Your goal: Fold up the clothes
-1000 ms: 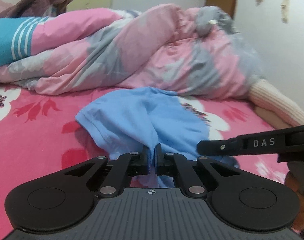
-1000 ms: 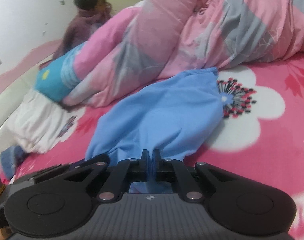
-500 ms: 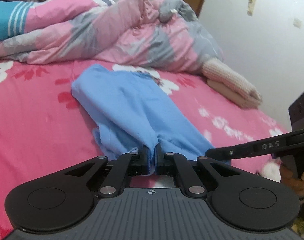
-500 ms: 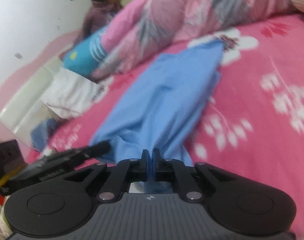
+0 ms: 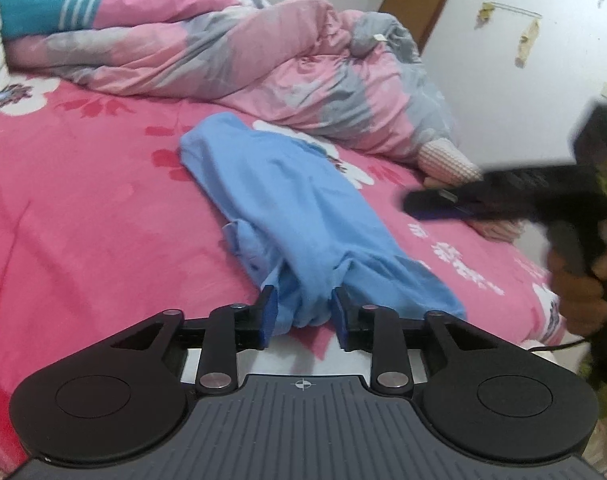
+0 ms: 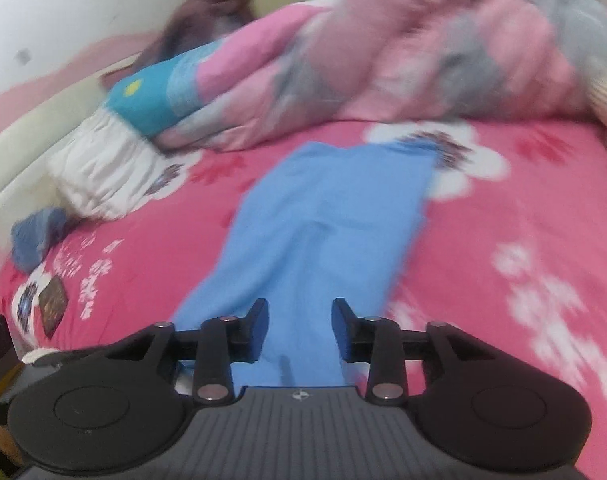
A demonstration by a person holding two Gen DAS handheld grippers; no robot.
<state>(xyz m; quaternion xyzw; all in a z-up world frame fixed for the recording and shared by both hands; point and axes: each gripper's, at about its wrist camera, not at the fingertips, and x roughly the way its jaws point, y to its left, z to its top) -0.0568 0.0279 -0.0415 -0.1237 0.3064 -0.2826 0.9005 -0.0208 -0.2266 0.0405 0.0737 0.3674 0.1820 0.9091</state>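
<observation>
Both grippers sit low over the near end of one blue shirt (image 5: 287, 200), which lies stretched lengthwise on the pink bedsheet (image 5: 83, 208): the left gripper (image 5: 303, 314) has its jaws spread with bunched cloth between them, and the right gripper (image 6: 299, 326) also has its jaws apart over flat cloth. From the left view, a hand (image 5: 579, 292) holds the right gripper by its handle beside the shirt. One quilt (image 5: 243, 60) is heaped behind
</observation>
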